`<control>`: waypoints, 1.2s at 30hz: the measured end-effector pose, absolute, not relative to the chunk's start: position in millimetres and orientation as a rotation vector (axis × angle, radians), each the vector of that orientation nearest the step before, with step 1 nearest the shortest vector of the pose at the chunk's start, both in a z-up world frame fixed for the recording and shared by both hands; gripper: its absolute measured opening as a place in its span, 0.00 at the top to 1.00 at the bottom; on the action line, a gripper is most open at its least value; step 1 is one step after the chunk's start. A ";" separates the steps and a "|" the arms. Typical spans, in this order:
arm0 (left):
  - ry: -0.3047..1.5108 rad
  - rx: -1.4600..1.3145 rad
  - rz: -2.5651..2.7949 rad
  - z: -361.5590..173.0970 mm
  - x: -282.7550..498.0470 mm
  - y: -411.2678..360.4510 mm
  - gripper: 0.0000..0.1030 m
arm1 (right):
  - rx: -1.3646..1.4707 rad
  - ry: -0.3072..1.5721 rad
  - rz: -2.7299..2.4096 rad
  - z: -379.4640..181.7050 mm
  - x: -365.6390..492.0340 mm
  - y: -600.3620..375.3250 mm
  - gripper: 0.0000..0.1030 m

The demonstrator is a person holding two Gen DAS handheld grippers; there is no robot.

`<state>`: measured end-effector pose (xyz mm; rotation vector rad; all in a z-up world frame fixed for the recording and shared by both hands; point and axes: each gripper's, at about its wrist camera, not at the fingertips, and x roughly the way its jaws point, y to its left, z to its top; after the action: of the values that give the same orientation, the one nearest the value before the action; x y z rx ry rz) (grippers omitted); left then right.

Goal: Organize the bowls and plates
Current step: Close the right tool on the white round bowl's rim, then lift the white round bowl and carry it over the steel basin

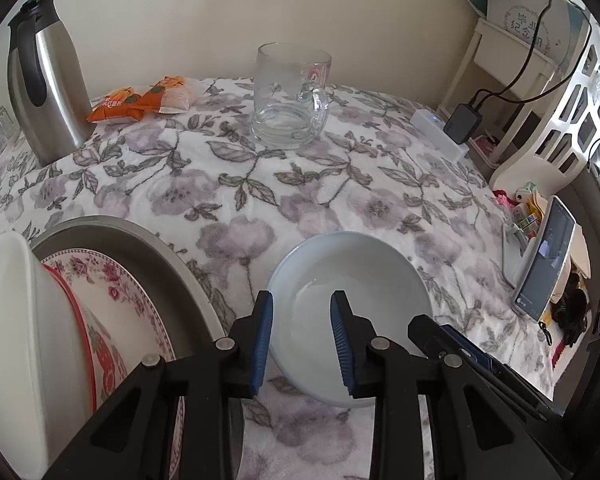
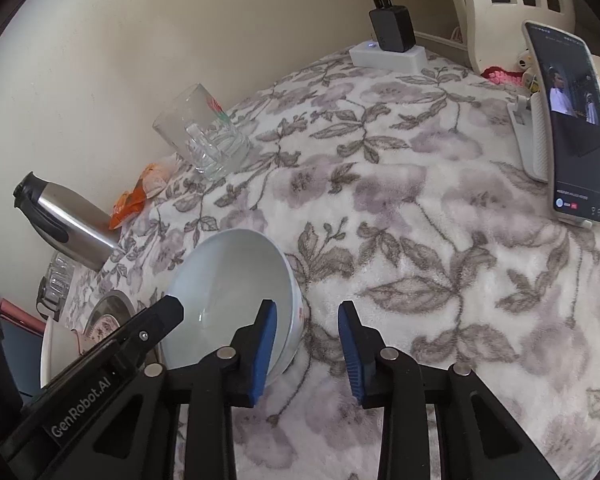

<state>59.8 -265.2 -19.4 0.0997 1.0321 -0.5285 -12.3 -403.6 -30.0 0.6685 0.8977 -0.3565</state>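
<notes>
A pale blue-white bowl (image 1: 352,276) sits upright on the flowered tablecloth. My left gripper (image 1: 302,344) is open, its two blue pads straddling the bowl's left rim. My right gripper (image 2: 307,350) is open too, its left pad inside the same bowl (image 2: 228,280) and its right pad outside over the cloth. To the left, a metal tray (image 1: 172,264) holds a flower-rimmed plate (image 1: 112,280), a red-patterned dish and a white bowl (image 1: 12,320) stacked on edge; the stack also shows in the right wrist view (image 2: 100,326).
A glass mug (image 1: 290,96), a steel thermos (image 1: 46,88) and orange snack packets (image 1: 140,100) stand at the back by the wall. A power strip with a black charger (image 1: 462,122) and a phone on a stand (image 2: 572,120) are at the right.
</notes>
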 end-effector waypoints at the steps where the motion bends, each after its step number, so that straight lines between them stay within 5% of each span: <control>1: 1.033 0.100 -0.530 -20.7 61.5 -265.8 0.72 | 0.671 0.901 -0.354 -31.7 -10.8 -403.5 0.67; 12: 1.039 0.113 -0.540 -38.7 72.8 -277.1 0.84 | 0.671 0.935 -0.340 -50.9 2.3 -401.5 0.67; 23: 0.965 0.047 -0.532 -9.8 83.8 -258.8 0.85 | 0.701 0.948 -0.345 -59.5 3.3 -407.0 0.67; 36: 1.041 0.081 -0.542 -37.8 83.8 -269.4 0.85 | 0.720 0.952 -0.343 -61.1 0.6 -408.5 0.71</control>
<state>83.8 -269.4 -37.8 0.0814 1.0413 -0.5422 0.6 -408.5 -61.1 0.7197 0.9525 -0.3432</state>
